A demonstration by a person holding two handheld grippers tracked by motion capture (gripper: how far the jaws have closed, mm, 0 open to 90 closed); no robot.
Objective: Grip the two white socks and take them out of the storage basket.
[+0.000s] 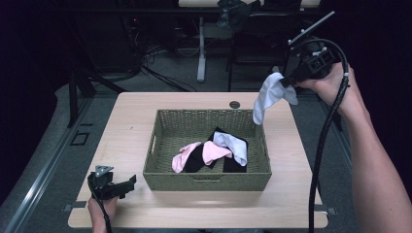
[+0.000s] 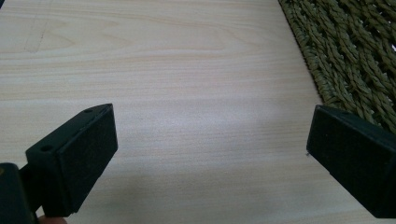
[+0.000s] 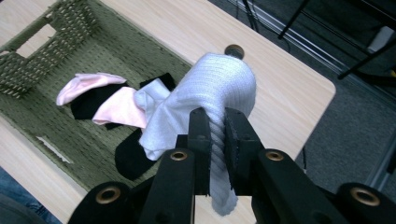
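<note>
**White sock hanging from the right jaws, up and off the basket's far right corner**

The right gripper (image 1: 285,80) is holding a white sock (image 1: 270,96) aloft, above and just outside the far right corner of the woven basket (image 1: 206,180). In the right gripper view the jaws are standing closed on a bunched fold of the white sock (image 3: 219,88), with ribbed fabric pinched between the pads and the loose remainder bulging ahead of the tips and drooping below them.

The relation that matters: the sock's long axis is running downward from the jaws, with its free end hanging toward the basket rim and not touching it, as far as the high view shows. The gripper itself is pointing in toward the basket from the right, so the sock is lying ahead of and below the jaws.

Inside the basket, a pile of pink, black and white socks (image 1: 210,154) is lying in a heap toward the near middle.

The left gripper (image 1: 127,185) is resting low over the tabletop (image 1: 131,121) at the near left corner, just beside the basket's near left corner. Its jaws are standing wide apart with nothing between them, bare tabletop (image 2: 187,93) showing in the gap and the basket wall (image 2: 350,60) at the right.

Judgement: the right hand is the only one engaged; the left is well apart from the sock and nearer the pile.
</note>
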